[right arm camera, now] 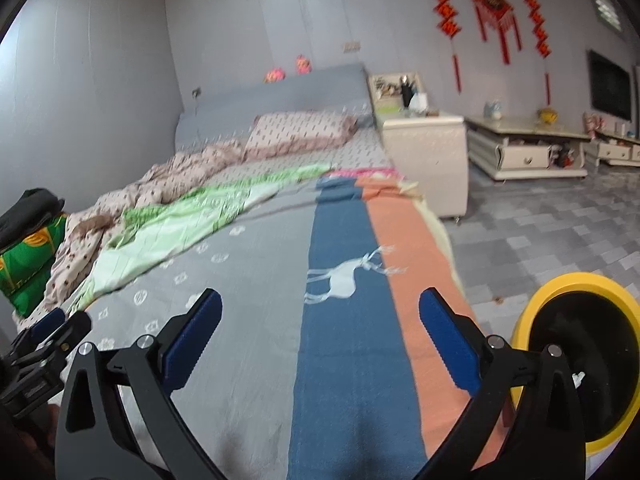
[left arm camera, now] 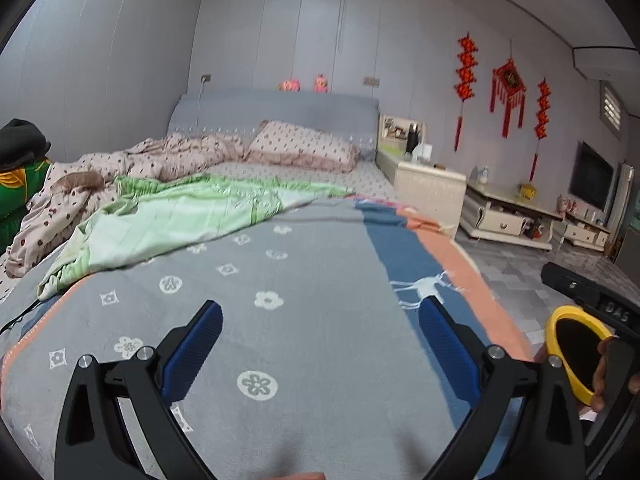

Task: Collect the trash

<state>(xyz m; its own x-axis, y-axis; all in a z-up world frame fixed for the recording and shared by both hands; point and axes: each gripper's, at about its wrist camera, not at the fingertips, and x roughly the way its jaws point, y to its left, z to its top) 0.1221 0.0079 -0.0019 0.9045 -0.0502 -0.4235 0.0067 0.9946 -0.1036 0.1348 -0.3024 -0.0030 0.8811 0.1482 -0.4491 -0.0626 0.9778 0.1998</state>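
A yellow trash bin [right arm camera: 532,320] with a black liner stands on the floor beside the bed, at the lower right of the right wrist view. A small pale scrap [right arm camera: 577,378] shows inside it. In the left wrist view the bin [left arm camera: 554,332] sits at the right edge, partly behind a hand. My left gripper [left arm camera: 320,320] hovers open over the grey flowered blanket [left arm camera: 280,280], with nothing between its blue pads. My right gripper [right arm camera: 320,312] is also open and empty, above the blanket's blue deer stripe [right arm camera: 344,280]. No loose trash is visible on the bed.
A light green quilt [left arm camera: 180,216], a crumpled pink duvet [left arm camera: 160,156] and a pillow [left arm camera: 304,144] lie further up the bed. A white nightstand [right arm camera: 424,152] and a low cabinet [right arm camera: 520,148] stand to the right. Grey tiled floor [right arm camera: 540,232] runs alongside the bed.
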